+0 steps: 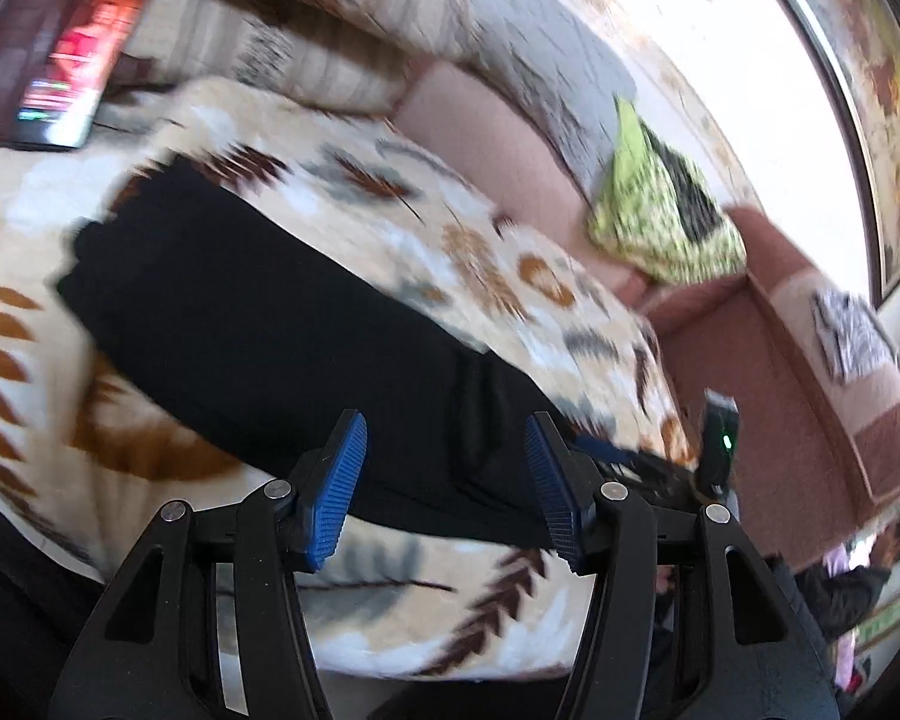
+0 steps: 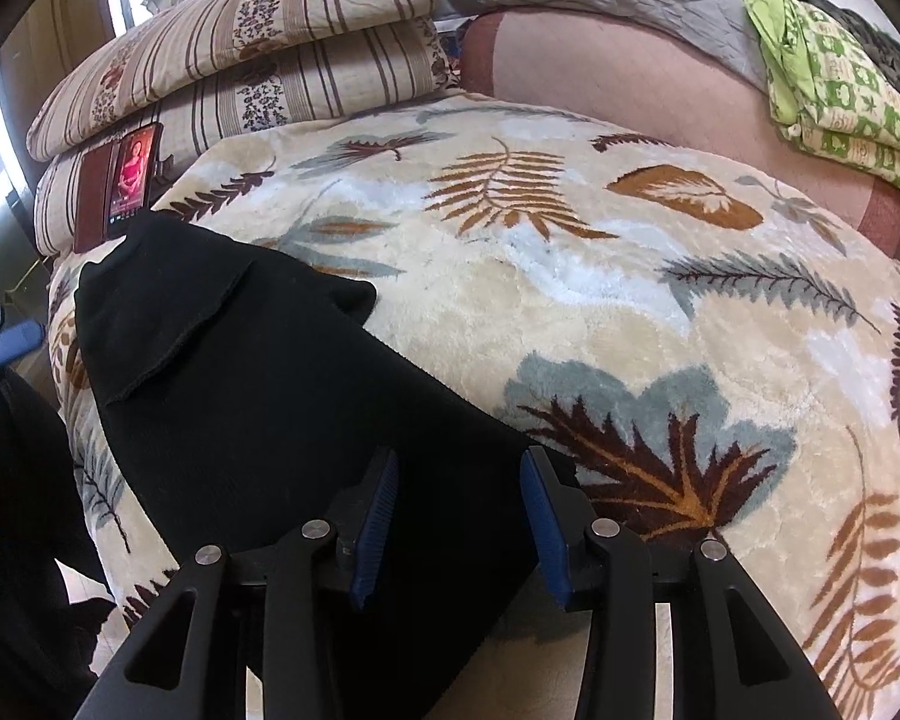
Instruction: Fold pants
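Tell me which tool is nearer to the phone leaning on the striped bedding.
Hard to tell, neither clearly. The phone sits beyond the pants' far end in both views, with the left tool and right tool open at the near end.

Pants (image 2: 258,396) matt blk cloth; blanket (image 2: 600,312) plush.

No readable text, labels or numbers anywhere.

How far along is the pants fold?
Done: the black pants lie in one long narrow strip on the leaf-print blanket, so the legs look laid together. In hand: nothing; the left gripper and right gripper are open over the cloth. Left: folding the length.
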Demonstrator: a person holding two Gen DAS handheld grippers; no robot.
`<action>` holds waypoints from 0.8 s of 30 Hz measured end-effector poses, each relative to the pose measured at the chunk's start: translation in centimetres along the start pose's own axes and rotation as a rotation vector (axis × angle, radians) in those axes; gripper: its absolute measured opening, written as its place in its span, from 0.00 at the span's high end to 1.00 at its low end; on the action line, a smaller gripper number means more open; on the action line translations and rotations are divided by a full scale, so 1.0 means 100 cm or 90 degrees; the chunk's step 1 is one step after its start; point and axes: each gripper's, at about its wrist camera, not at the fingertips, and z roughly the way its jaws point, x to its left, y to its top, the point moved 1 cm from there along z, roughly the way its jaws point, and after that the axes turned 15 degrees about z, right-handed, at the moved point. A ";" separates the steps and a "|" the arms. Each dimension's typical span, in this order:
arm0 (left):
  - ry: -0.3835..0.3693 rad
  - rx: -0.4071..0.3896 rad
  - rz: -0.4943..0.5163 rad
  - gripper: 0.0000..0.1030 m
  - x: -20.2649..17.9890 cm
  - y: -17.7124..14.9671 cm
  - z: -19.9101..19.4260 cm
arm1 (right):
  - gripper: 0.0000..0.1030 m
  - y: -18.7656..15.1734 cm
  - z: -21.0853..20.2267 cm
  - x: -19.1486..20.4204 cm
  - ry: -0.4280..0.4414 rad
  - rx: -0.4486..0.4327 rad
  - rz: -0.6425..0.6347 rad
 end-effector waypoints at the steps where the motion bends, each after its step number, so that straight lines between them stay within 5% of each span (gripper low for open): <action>1: 0.019 -0.012 -0.006 0.48 0.012 -0.001 -0.005 | 0.60 0.000 0.000 -0.001 -0.001 -0.001 -0.002; 8: 0.085 -0.026 -0.106 0.48 0.087 -0.021 -0.004 | 0.60 -0.003 0.000 0.005 -0.032 -0.017 -0.018; 17: 0.038 -0.069 -0.235 0.48 0.142 -0.015 0.009 | 0.59 -0.004 0.001 0.004 -0.034 -0.025 -0.012; 24: 0.037 -0.104 -0.269 0.48 0.151 -0.001 0.018 | 0.59 -0.005 0.001 0.005 -0.042 -0.037 -0.005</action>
